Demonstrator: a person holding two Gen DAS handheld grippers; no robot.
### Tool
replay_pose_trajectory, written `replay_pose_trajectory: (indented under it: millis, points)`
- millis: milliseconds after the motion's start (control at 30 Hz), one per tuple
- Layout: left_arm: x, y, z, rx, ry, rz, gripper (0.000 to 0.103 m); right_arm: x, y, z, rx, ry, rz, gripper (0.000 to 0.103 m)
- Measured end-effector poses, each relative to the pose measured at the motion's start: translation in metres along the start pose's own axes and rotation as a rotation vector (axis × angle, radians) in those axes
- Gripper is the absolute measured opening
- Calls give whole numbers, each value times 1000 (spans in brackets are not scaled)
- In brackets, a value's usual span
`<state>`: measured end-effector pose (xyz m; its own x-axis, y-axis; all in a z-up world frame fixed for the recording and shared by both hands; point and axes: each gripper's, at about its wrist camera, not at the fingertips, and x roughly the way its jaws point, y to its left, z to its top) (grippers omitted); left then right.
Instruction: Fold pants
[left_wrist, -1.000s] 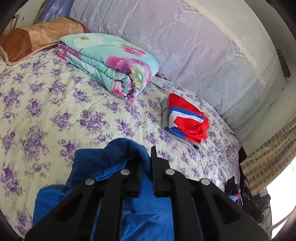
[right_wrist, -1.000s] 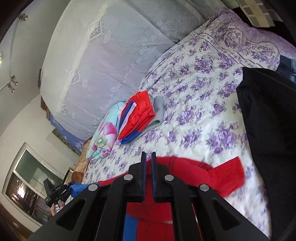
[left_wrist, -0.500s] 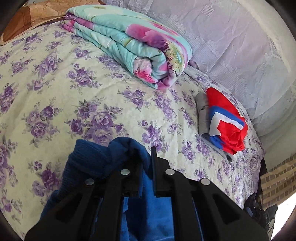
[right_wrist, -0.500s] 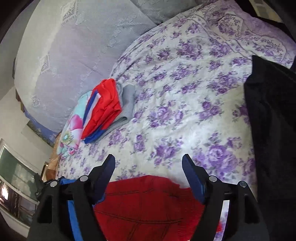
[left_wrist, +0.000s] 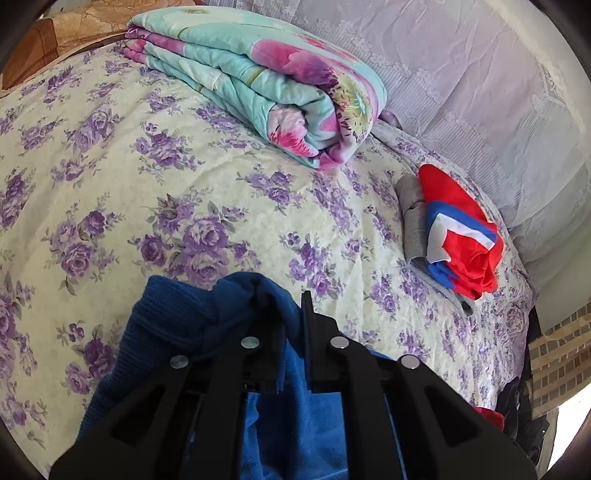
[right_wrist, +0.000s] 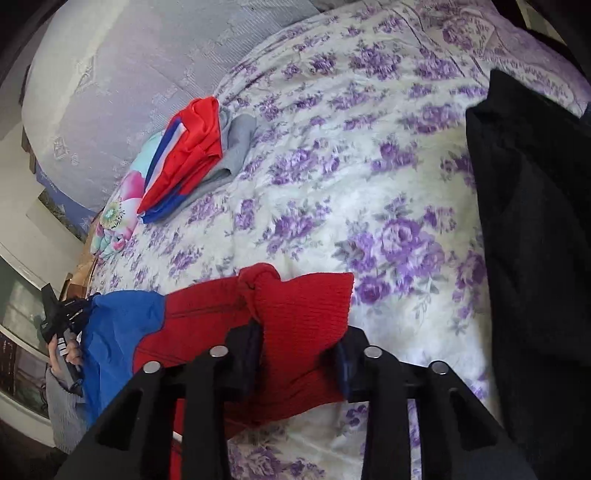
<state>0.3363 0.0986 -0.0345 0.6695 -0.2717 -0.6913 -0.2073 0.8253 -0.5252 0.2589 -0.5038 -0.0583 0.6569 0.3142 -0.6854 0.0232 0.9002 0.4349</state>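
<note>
Left wrist view is showing you a bed spread with a cream quilt printed with purple roses, running back to a pale lilac lace curtain. A folded turquoise blanket with pink flowers is lying near the far edge, a brown pillow is sitting behind it, and a folded red, blue and white garment on a grey cloth is resting near the curtain. Your left gripper is clamping fully shut on the blue ribbed cuff of the red and blue knit pants, which are lying at the near edge of the quilt. In the right wrist view, your right gripper is closing, its jaws partly apart with the red cuff of the pants bunched between them; you cannot tell whether the pads are pressing yet. A black garment is lying along the right side of the quilt.
</note>
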Motion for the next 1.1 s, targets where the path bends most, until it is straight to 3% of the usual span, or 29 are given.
replay_pose_trajectory:
  millis: [100, 167, 233, 267, 333, 367, 400, 433, 500, 600, 667, 767, 800, 833, 933, 1033, 1100]
  points:
    - [-8, -6, 6, 1, -14, -35, 6, -19, 2, 24, -23, -98, -15, 29]
    - [-3, -7, 6, -2, -15, -41, 7, -21, -6, 38, -11, -152, -74, 29]
    - [13, -2, 6, -14, 22, -22, 10, -2, -21, 43, 14, -98, -97, 35]
    - [24, 3, 5, -20, 58, 2, 11, 11, -31, 40, 49, -53, -120, 46]
    - [34, 12, 5, -52, 84, -18, 11, 21, -46, 28, 116, -47, -114, 49]
    - [30, 12, 7, -58, 88, -41, 16, 16, -45, 27, 113, -67, -105, 52]
    - [28, 12, 8, -60, 96, -69, 32, 10, -42, 27, 116, -88, -105, 62]
    - [24, 11, 9, -73, 99, -113, 40, 0, -39, 27, 116, -125, -125, 67]
    - [11, 9, 9, -105, 78, -149, 72, -19, -31, 26, 93, -207, -172, 68]
    - [-10, -1, 12, -72, 61, -153, 93, -36, -13, 21, 46, -260, -144, 68]
    - [-22, 0, 14, -66, 50, -87, 94, -35, 3, 15, 4, -242, -99, 68]
    - [-28, 13, 18, -95, 93, -122, 94, -28, 27, 5, -55, -198, -57, 68]
    - [-30, 17, 18, -92, 83, -100, 94, -25, 35, 3, -72, -177, -29, 68]
    - [-33, 21, 19, -69, 59, -32, 94, -22, 44, 0, -87, -154, 1, 68]
    - [-41, 39, 18, -39, 17, 95, 82, -12, 68, -7, -106, -84, 91, 69]
    - [-33, 57, 15, -29, 60, 114, 80, 1, 89, -12, -125, -21, 139, 74]
    - [-20, 60, 11, 19, 108, 137, 66, 7, 102, -18, -146, 1, 148, 74]
